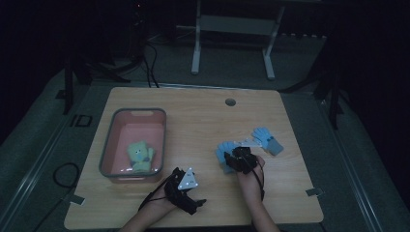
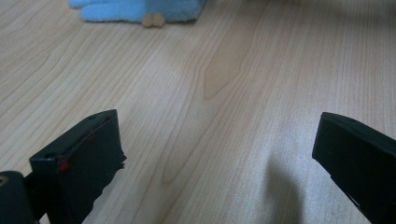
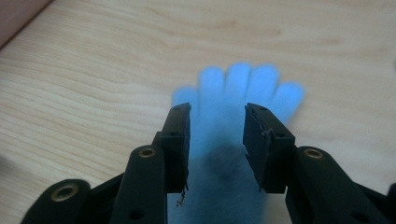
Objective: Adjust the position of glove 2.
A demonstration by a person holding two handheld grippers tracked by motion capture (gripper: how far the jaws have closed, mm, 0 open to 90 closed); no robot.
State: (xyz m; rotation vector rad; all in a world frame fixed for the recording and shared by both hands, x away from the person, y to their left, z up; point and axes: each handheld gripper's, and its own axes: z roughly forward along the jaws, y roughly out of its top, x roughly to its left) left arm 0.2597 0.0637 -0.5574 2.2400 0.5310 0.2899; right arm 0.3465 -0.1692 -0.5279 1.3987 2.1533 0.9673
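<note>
High view records two blue gloves (image 1: 226, 153) (image 1: 267, 140) on the wooden table (image 1: 203, 121) right of the pink bin (image 1: 107, 145), which holds one green glove (image 1: 140, 155). Right gripper view shows the right gripper (image 3: 217, 140), jaws narrowly parted, straddling the nearer blue glove. Left gripper (image 2: 215, 154), jaws wide, holds nothing beside the bin's near corner.
</note>
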